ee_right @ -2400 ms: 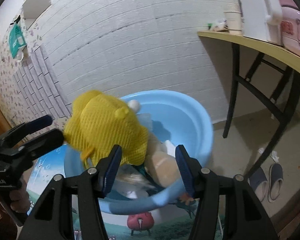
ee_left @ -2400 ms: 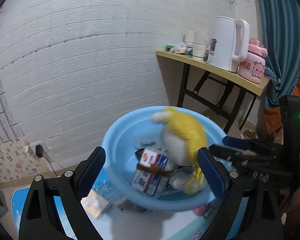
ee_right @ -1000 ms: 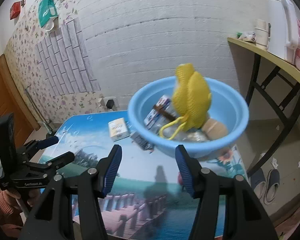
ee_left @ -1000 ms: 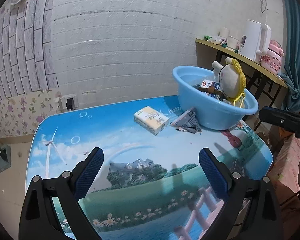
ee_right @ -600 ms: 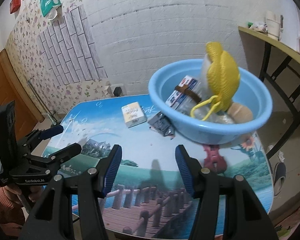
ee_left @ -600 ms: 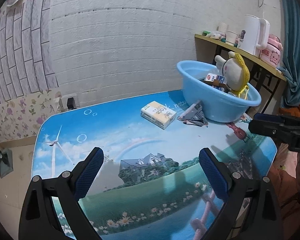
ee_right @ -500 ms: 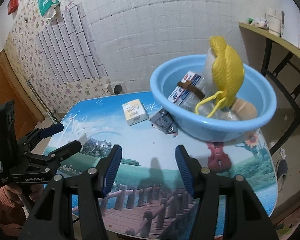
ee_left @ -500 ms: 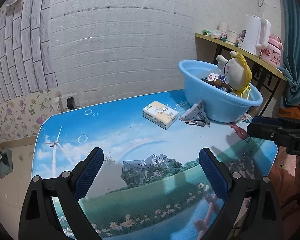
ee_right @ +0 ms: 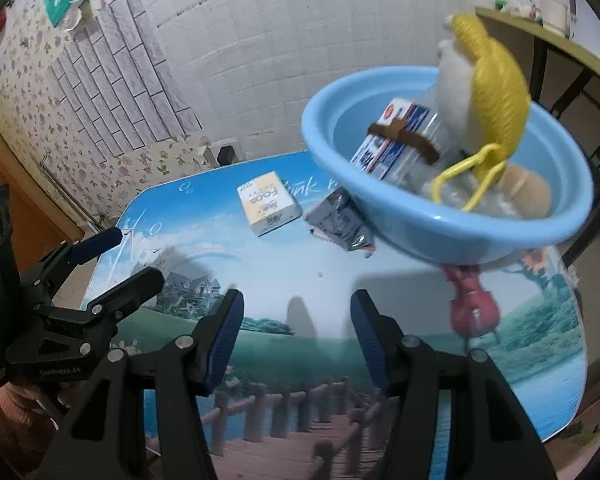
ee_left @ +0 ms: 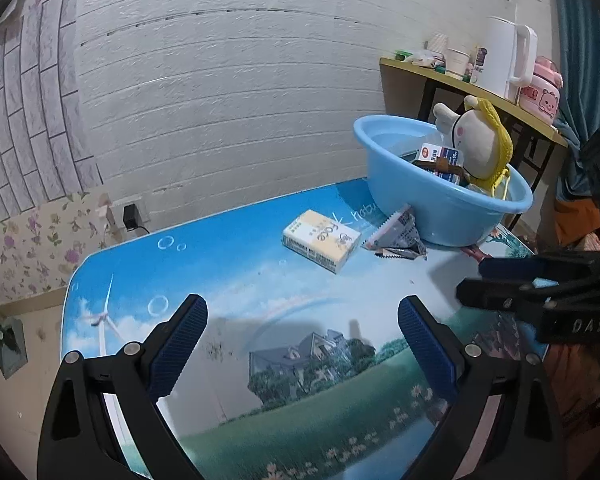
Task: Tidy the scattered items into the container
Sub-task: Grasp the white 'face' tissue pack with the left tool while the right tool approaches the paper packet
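The blue basin [ee_right: 440,236] now holds the yellow-capped plush [ee_right: 488,96] and a carton. Beside the basin, 2 items remain on the worktop [ee_left: 220,280]: a tissue pack [ee_left: 322,239] and a dark wrapper [ee_left: 398,236]. Both grippers have pulled back from the basin, left gripper [ee_left: 300,348] and right gripper [ee_right: 296,340] with fingers released, empty, angled down.

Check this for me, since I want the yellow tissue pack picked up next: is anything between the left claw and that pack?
Nothing visible is. The left claw hangs open over bare tabletop, and the tissue pack lies flat ahead of it with only printed surface between. The dark wrapper lies beside the pack, toward the blue basin.
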